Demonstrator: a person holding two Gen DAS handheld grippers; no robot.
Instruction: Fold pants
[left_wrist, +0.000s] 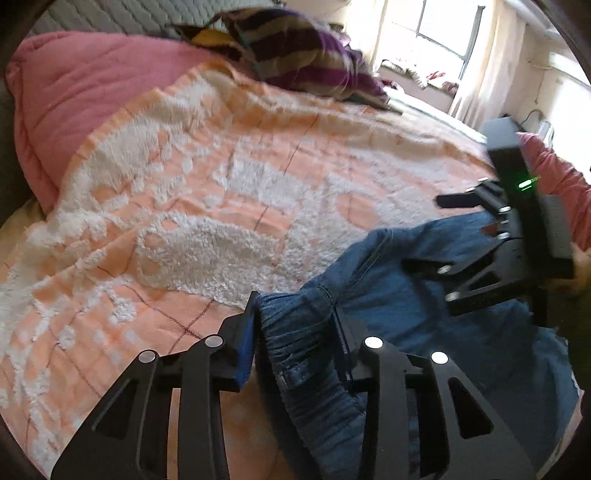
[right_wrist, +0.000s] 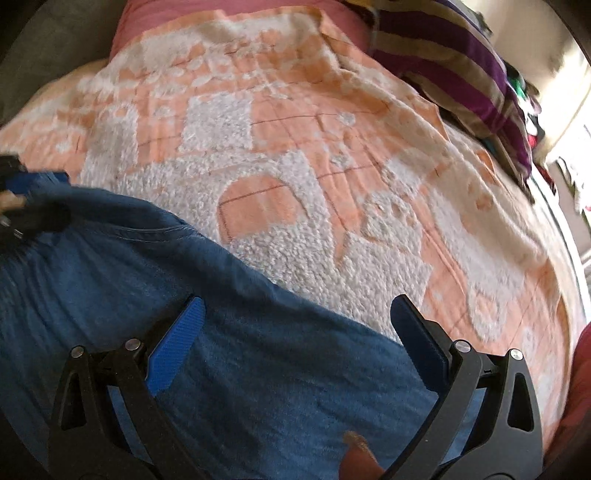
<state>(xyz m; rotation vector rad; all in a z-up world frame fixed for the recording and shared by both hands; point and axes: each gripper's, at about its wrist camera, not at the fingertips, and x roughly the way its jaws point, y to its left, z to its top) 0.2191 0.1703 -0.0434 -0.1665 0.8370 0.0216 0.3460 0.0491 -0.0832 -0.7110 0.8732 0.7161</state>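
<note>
Blue denim pants (left_wrist: 417, 317) lie bunched on the near right part of a peach and white blanket (left_wrist: 221, 177). My left gripper (left_wrist: 295, 314) is shut on the gathered elastic waistband (left_wrist: 299, 347), which fills the gap between its pads. In the right wrist view the pants (right_wrist: 258, 373) spread under my right gripper (right_wrist: 295, 306), which stands open and wide over the cloth with nothing pinched. That right gripper (left_wrist: 436, 232) also shows at the right edge of the left wrist view, over the far side of the pants. The left gripper (right_wrist: 33, 195) shows at the far left of the right wrist view.
The blanket (right_wrist: 295, 129) covers a bed. A pink quilt (left_wrist: 74, 96) lies at the back left and a purple striped cushion (left_wrist: 295, 48) at the back. A bright window (left_wrist: 443, 26) stands beyond the bed.
</note>
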